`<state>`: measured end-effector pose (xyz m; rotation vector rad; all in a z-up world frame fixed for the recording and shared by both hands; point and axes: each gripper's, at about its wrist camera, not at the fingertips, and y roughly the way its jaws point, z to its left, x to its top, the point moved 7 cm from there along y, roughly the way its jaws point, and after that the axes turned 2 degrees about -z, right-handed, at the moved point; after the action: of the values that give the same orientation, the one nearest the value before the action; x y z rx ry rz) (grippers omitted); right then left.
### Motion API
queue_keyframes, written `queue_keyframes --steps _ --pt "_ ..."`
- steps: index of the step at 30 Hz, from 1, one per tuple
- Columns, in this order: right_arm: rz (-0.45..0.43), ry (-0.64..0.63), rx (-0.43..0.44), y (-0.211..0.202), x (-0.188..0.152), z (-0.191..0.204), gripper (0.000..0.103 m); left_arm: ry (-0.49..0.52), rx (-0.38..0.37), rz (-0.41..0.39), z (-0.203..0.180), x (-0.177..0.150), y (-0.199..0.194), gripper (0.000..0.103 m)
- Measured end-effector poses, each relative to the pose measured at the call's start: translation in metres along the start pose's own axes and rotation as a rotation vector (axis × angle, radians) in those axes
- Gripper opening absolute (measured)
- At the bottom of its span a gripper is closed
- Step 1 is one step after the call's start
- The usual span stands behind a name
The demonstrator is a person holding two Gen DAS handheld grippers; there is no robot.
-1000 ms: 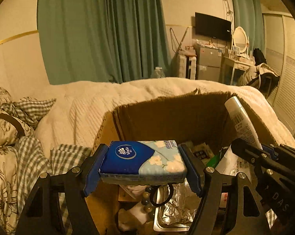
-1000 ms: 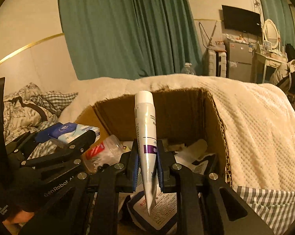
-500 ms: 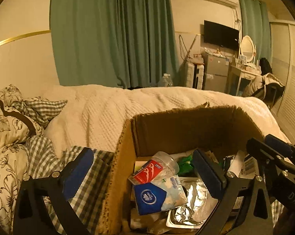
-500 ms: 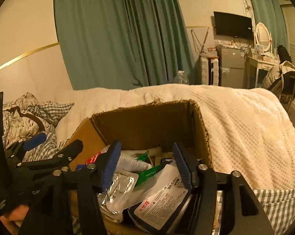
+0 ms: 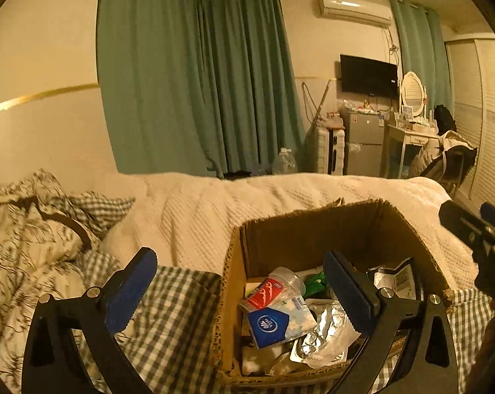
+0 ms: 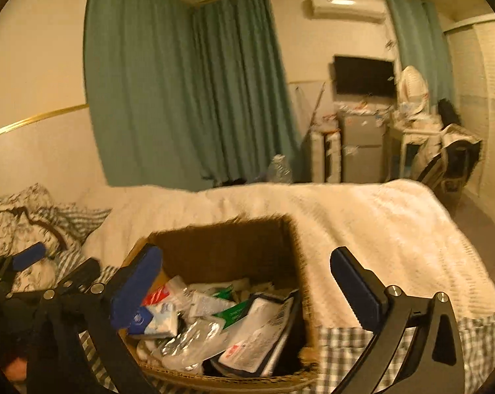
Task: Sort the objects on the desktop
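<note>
An open cardboard box (image 5: pixel 313 226) (image 6: pixel 221 239) stands on the bed, full of small items. A blue tissue pack (image 5: pixel 280 323) (image 6: pixel 155 321) lies inside it beside a clear cup with a red label (image 5: pixel 272 290). A white tube (image 6: pixel 211 302) lies among foil packs (image 5: pixel 326 338) and a white pouch (image 6: pixel 263 331). My left gripper (image 5: pixel 244 290) is open and empty, above the box's left side. My right gripper (image 6: pixel 247 290) is open and empty, above the box; it shows at the right edge of the left wrist view (image 5: pixel 477 233).
The box rests on a checked cloth (image 5: pixel 168 321) over a cream quilt (image 5: pixel 231 203). Patterned pillows (image 5: pixel 27 229) lie at the left. Green curtains (image 5: pixel 194 92), a TV (image 5: pixel 369 75), a small fridge (image 5: pixel 362 141) and a dressing table (image 5: pixel 411 131) stand beyond the bed.
Both grippers opened and pulled back and up. The tissue pack dropped from the left gripper into the box; the white tube dropped from the right gripper into the box.
</note>
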<state>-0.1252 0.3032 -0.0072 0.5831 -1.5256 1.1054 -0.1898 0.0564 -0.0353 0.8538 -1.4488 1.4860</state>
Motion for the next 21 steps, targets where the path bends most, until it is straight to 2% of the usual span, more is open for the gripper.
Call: queue_keyframes --steps 9,21 --pt "-0.052 0.016 0.003 -0.043 0.018 -0.002 0.103 0.004 0.001 -0.069 0.01 0.014 -0.043 0.103" --pt "-0.054 -0.02 0.0 -0.099 0.004 0.006 0.103 -0.006 -0.033 -0.087 0.012 0.008 -0.102 0.103"
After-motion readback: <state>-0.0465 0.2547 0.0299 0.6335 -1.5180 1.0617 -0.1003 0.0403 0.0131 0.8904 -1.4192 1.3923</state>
